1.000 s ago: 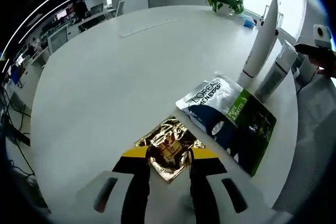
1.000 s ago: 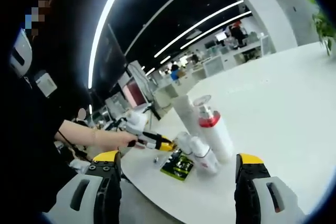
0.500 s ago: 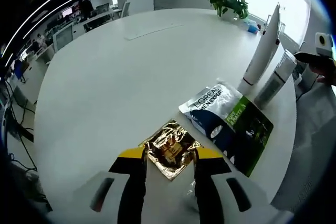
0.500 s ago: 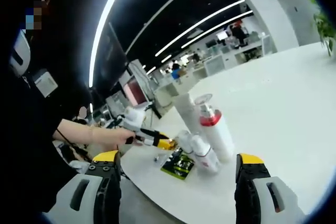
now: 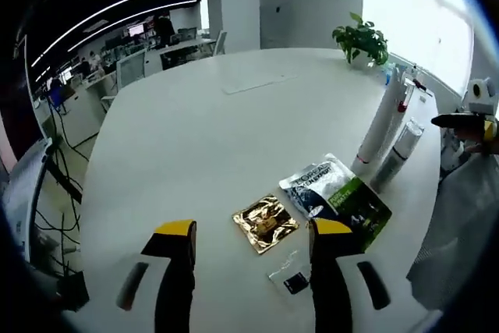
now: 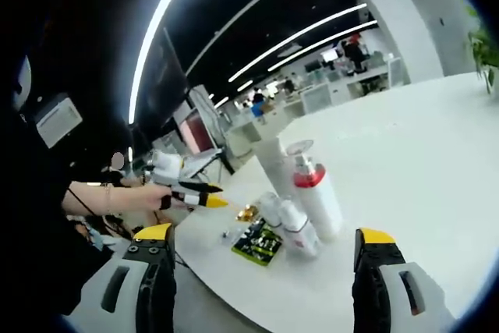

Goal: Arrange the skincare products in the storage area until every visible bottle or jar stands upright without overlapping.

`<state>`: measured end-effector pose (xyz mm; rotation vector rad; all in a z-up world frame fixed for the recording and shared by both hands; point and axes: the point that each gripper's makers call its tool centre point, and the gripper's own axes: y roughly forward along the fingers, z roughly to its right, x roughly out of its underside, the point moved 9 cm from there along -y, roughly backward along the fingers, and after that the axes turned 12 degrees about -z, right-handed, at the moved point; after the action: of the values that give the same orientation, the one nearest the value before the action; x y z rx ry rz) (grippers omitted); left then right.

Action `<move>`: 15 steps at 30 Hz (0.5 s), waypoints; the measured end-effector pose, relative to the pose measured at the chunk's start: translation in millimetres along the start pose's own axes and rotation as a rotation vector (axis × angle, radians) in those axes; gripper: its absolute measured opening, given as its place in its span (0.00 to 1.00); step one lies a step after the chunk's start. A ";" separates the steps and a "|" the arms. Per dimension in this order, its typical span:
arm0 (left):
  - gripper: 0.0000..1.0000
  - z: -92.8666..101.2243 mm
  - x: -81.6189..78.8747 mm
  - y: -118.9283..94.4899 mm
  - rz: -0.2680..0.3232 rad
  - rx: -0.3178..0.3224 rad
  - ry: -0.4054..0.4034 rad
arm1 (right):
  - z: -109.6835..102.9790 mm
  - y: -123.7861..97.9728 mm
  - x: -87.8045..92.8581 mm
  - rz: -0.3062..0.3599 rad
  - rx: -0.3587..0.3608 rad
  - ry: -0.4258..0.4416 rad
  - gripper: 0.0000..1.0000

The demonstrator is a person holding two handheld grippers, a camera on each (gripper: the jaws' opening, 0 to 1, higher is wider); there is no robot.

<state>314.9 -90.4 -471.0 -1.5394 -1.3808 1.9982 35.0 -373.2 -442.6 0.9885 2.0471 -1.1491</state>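
Counter (image 5: pixel 195 138): large, round and white; it carries all the skincare things near one edge, the rest of its top bare.
Potted plant (image 5: pixel 360 39): green, at the far rim of the counter in the left gripper view.
Tall white tube (image 5: pixel 380 124): stands upright beside the silver bottle; in the right gripper view it rises behind the red-collared bottle.
Red-collared bottle (image 6: pixel 316 200): white pump bottle, upright, just beside the tall tube.
Silver bottle (image 5: pixel 396 154): upright, close to the counter's edge, touching or nearly touching the tall tube's base.
Small white bottle (image 6: pixel 293 225): stands in front of the red-collared bottle, next to the green sachet.
Green sachet (image 5: pixel 337 199): flat on the counter, silver, dark and green, its far corner near the foot of the tall tube.
Gold sachet (image 5: pixel 266 223): flat, crinkled foil, just beside the green sachet and apart from it, lying ahead of the left jaws.
Small clear packet (image 5: pixel 289 279): flat, with a dark square, between the left jaws' tips and closer to the camera than the gold sachet.
Left hand-held gripper (image 5: pixel 253 236): raised above the counter, jaws spread wide, gripping nothing.
Right hand-held gripper (image 6: pixel 265 235): held off the counter's edge, jaws spread wide, empty, facing the bottle group.
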 end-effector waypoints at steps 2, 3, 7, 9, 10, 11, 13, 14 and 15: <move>0.63 -0.6 3.9 -7.9 0.021 -0.015 -0.014 | 0.9 0.0 0.0 -0.004 0.005 -0.003 0.99; 0.67 0.9 6.0 -13.7 0.035 -0.021 -0.022 | 1.4 0.1 -0.7 -0.004 0.005 -0.002 0.99; 0.78 3.7 12.7 -31.0 0.061 -0.017 -0.053 | 2.0 0.0 -2.9 0.001 0.010 -0.008 0.99; 0.84 8.1 16.4 -43.2 0.082 -0.014 -0.069 | 2.6 -0.5 -2.7 0.000 0.016 -0.015 0.99; 0.87 12.5 18.1 -50.7 0.113 -0.008 -0.074 | 3.3 -1.1 -2.2 -0.001 0.020 -0.019 0.99; 0.92 15.8 17.1 -55.8 0.165 -0.009 -0.068 | 3.3 -1.4 -2.2 -0.002 0.020 -0.019 0.99; 0.99 20.2 21.8 -64.7 0.221 0.007 -0.069 | 2.5 -4.5 -2.8 0.002 0.022 -0.023 0.99; 0.99 22.5 25.6 -69.5 0.216 0.011 -0.076 | 3.1 -6.7 -3.6 0.007 0.024 -0.027 0.99; 0.99 29.0 26.9 -74.3 0.230 0.020 -0.084 | 3.0 -8.5 -4.3 0.010 0.023 -0.031 0.99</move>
<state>255.2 -48.9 -428.5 -1.6905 -1.2587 2.2266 30.8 -380.2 -436.9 0.9850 2.0064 -1.1780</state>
